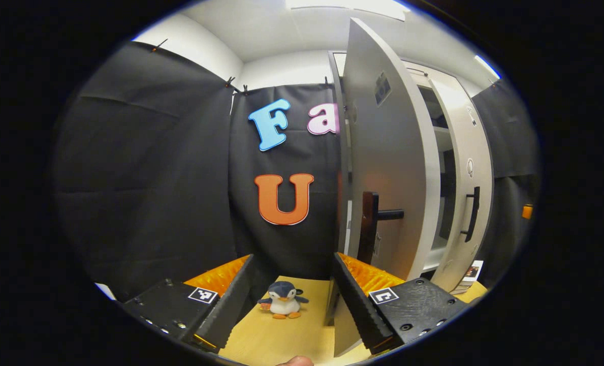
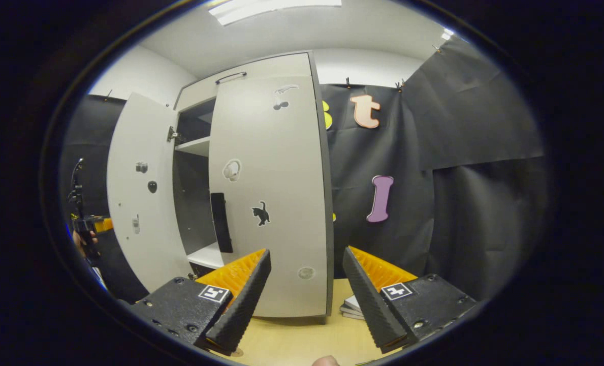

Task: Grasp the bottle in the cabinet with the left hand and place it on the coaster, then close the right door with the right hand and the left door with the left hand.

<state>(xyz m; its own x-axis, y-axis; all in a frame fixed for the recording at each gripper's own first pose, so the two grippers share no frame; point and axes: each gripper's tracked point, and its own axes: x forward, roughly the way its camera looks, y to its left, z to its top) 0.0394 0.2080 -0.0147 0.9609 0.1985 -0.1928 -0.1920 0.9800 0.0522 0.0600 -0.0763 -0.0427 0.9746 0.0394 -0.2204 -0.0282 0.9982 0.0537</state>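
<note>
Two grippers were held with their fingers spread wide, and neither held anything. In the left gripper view, the left gripper point(image 1: 291, 300) pointed across a light wooden table point(image 1: 266, 340), and a small plush penguin point(image 1: 283, 300) sat on the table in the gap between the fingers, touching neither. The right-hand finger point(image 1: 360, 300) stood just beside the lower edge of the left door point(image 1: 388, 168), which was swung well open; whether finger and door touched could not be told. A dark handle point(image 1: 373, 223) projected from that door. Farther off, the right door point(image 1: 467, 193) stood almost shut, with a strip of the cabinet interior point(image 1: 441, 168) showing between the doors.

In the right gripper view, the right gripper point(image 2: 307, 290) faced the right door point(image 2: 276, 193) from near, its fingers apart from the panel. The door bore several small stickers, a black cat point(image 2: 261, 213) among them. Shelves point(image 2: 195, 146) showed through the gap; no bottle could be made out there, and the coaster's place could not be told. A stack of booklets point(image 2: 352, 306) lay on the table beside the cabinet base. At the far left edge, a hand point(image 2: 81, 239) held the other gripper. Black cloth lined the walls beneath a white ceiling.
</note>
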